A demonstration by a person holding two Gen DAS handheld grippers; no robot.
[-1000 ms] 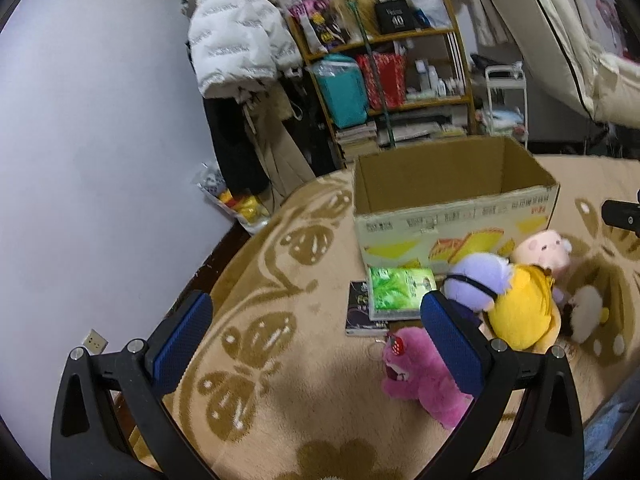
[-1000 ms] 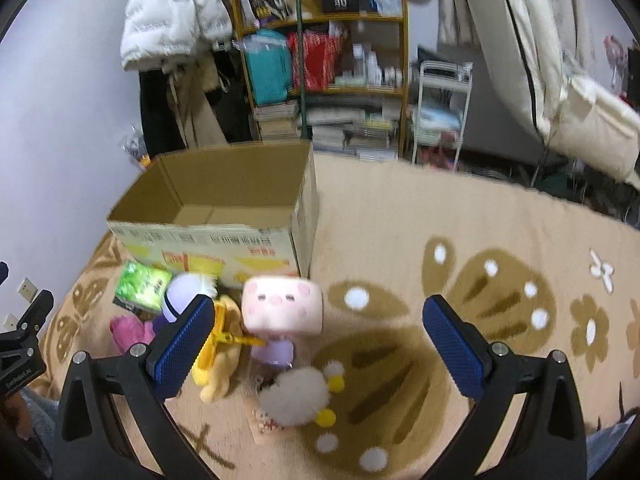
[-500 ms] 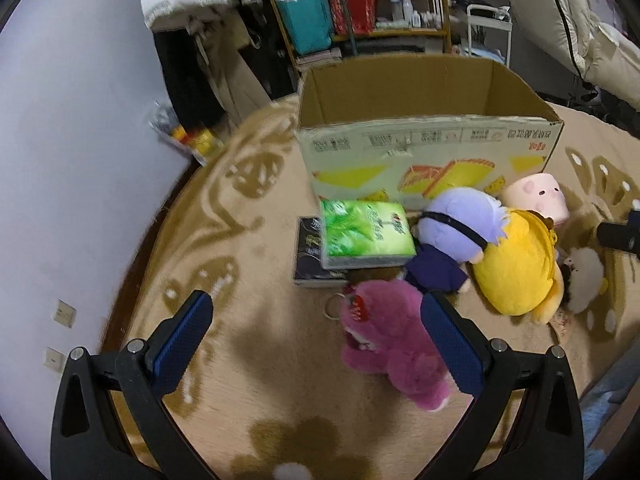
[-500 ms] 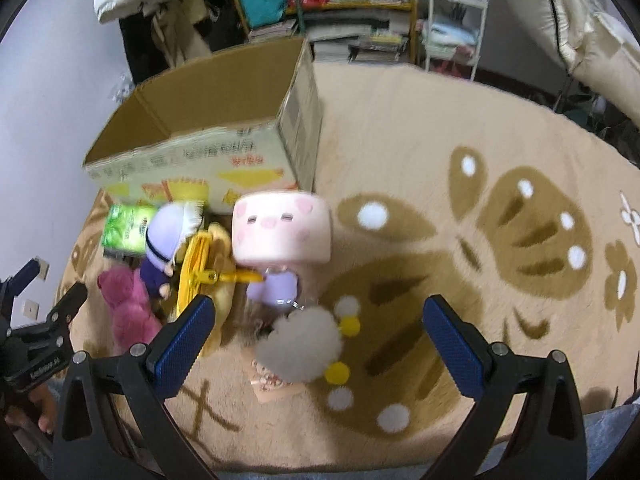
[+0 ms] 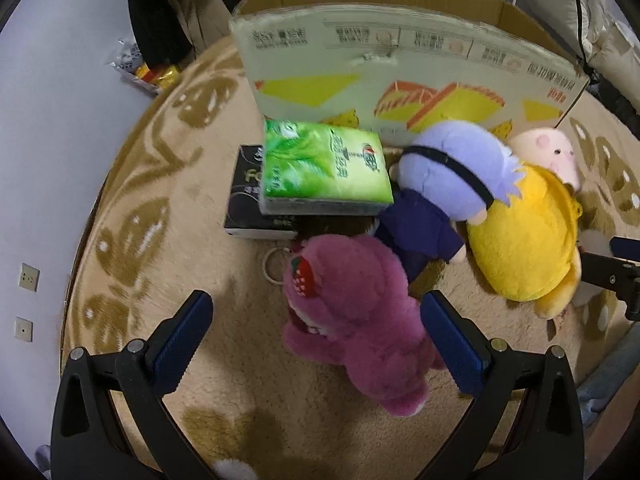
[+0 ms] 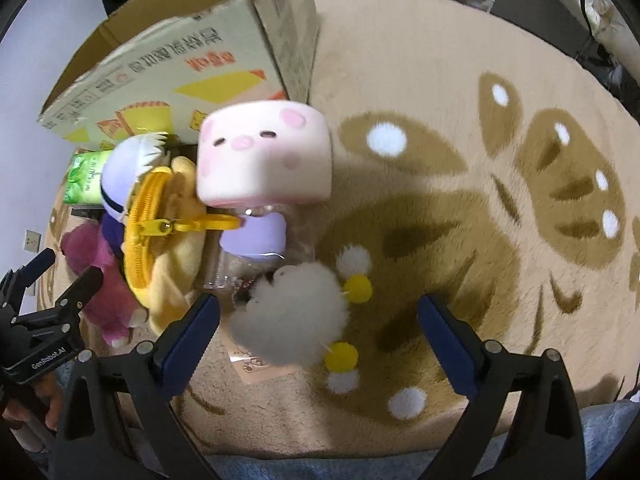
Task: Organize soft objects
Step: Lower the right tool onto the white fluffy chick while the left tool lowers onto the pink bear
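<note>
A magenta plush bear lies on the rug between the wide-apart fingers of my open left gripper. Behind it sit a purple-haired doll, a yellow plush pouch and a pink pig plush. In the right wrist view a white fluffy pom-pom toy rests just inside my open right gripper, with the pink pig plush and the yellow pouch beyond it. An open cardboard box stands behind the toys.
A green tissue pack rests on a black box left of the dolls. A key ring lies by the bear. The patterned beige rug stretches right. Denim-clad legs sit below, and clutter and shelves line the back wall.
Both grippers have dropped lower and moved in toward the toys. The magenta bear now sits between the left fingers, and the pom-pom toy lies near the right ones. Both stay open.
</note>
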